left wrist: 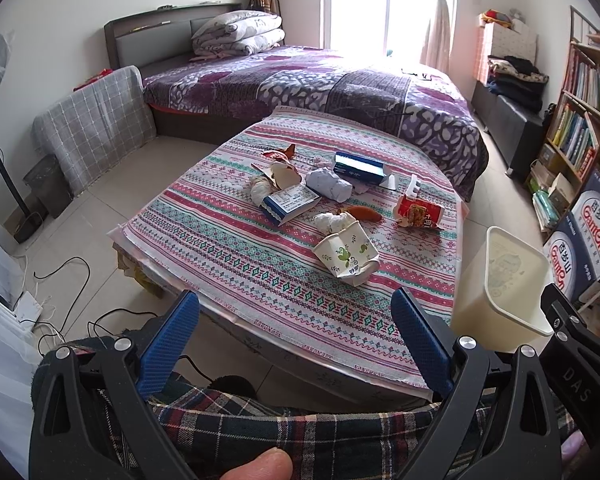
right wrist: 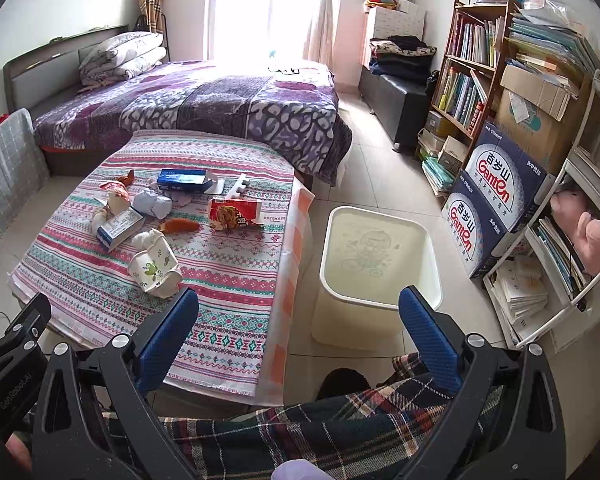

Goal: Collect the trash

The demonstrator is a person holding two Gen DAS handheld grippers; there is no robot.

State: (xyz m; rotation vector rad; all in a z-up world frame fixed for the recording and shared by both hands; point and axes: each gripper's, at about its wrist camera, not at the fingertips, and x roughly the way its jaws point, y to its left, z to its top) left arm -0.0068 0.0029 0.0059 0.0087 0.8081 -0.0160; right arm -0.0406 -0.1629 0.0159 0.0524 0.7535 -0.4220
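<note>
With the left hand-held gripper (left wrist: 296,344) and right hand-held gripper (right wrist: 300,340) both spread wide and empty, I note the trash, crushed paper cup (left wrist: 346,254) nearest, lies mid-bench (left wrist: 220,248), and a loose grip risks missing the bin (right wrist: 380,252).

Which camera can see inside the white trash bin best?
The right wrist view. There the white trash bin stands whole on the floor beside the table, with its open top and pale inside plainly in sight. The left wrist view catches it only at the right edge, squeezed by the lens and partly behind the other gripper.
</note>
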